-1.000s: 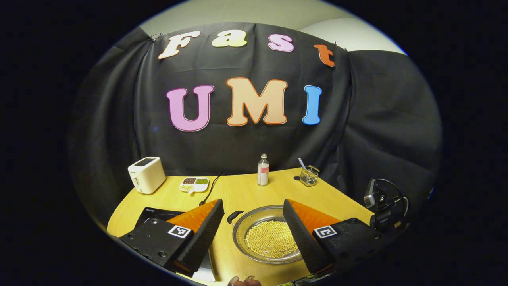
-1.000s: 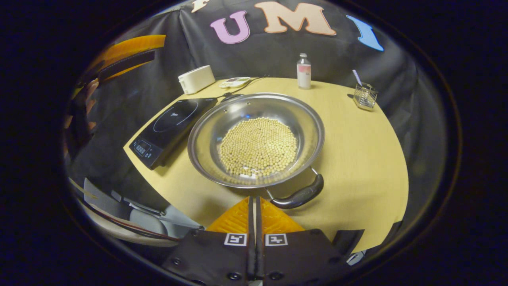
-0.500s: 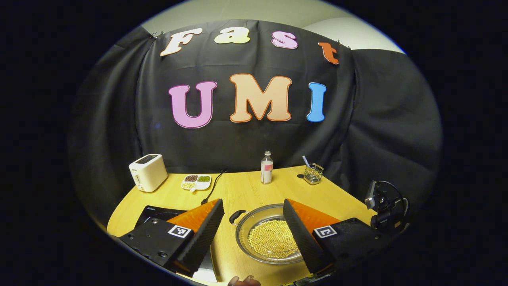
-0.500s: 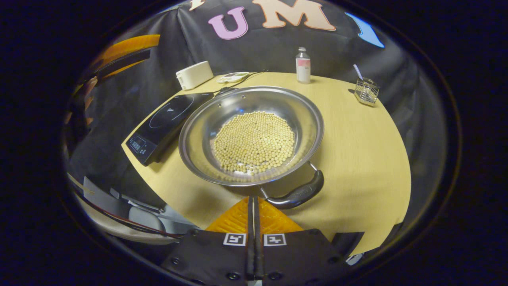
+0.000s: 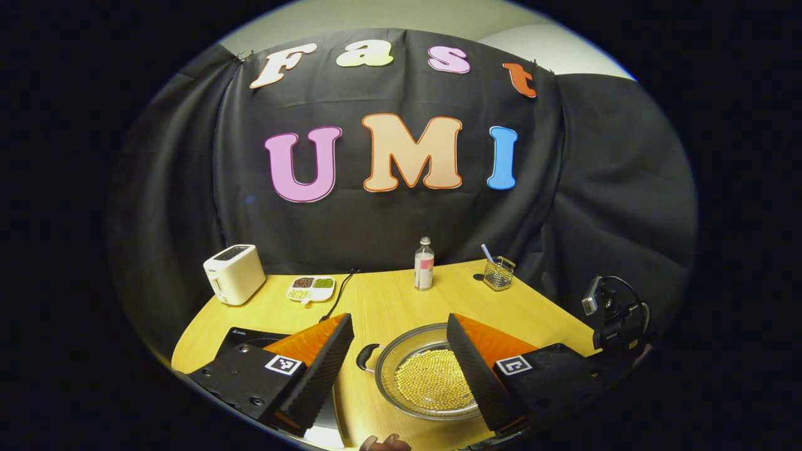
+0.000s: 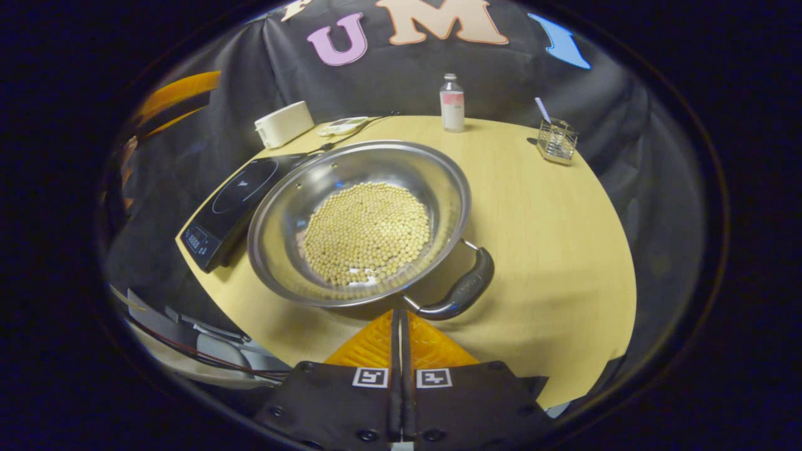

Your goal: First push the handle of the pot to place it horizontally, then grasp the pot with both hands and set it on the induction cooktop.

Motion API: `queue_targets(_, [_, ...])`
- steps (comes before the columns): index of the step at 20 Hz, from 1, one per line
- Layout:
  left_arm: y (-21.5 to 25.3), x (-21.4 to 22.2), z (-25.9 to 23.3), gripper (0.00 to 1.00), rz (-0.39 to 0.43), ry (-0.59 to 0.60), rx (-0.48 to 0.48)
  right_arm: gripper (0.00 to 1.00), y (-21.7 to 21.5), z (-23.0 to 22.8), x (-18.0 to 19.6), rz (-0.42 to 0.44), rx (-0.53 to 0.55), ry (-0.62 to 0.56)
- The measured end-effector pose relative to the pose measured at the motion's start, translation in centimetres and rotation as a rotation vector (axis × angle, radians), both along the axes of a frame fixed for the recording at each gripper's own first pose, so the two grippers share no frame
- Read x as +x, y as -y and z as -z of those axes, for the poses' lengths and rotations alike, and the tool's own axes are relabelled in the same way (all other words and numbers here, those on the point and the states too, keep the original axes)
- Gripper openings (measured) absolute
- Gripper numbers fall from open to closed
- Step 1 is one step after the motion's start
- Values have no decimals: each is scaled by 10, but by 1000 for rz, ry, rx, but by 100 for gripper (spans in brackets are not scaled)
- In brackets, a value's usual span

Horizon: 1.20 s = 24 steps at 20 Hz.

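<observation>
A steel pot with yellow beans in it sits on the wooden table, just right of the black induction cooktop. Its near black handle points toward the lower right. My right gripper is shut, its tips right at the left end of that handle. In the left gripper view, the left gripper hangs open above the table's near edge. The pot lies between its fingers' lines of sight, with the far handle to the left. The cooktop is partly hidden behind the left finger.
At the back of the table stand a white toaster, a divided dish, a bottle and a wire basket. The cooktop's cord runs back toward the dish. The right gripper's camera shows at the table's right edge.
The pot has turned and slid left toward the cooktop, and its near handle has swung up and to the right. The right gripper has stayed shut against it. The left gripper has stayed open.
</observation>
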State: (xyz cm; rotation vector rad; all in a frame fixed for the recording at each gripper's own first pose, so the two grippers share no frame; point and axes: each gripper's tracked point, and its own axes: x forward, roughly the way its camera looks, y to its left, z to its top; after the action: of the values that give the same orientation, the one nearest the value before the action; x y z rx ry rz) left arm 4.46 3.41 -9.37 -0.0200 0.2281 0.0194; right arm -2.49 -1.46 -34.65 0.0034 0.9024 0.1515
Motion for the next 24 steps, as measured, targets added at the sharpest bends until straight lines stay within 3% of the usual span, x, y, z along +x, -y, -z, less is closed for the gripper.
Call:
queue_targets(9, [-4, 5, 7, 96, -26, -21, -12, 2, 28, 2, 23, 42, -4, 5])
queue_targets(21, [-15, 3, 25, 94, -61, -66, -38, 2, 49, 0, 54, 34, -51, 26])
queue_targets(24, [-18, 3, 27, 97, -72, -74, -47, 2, 49, 1, 58, 39, -50, 27])
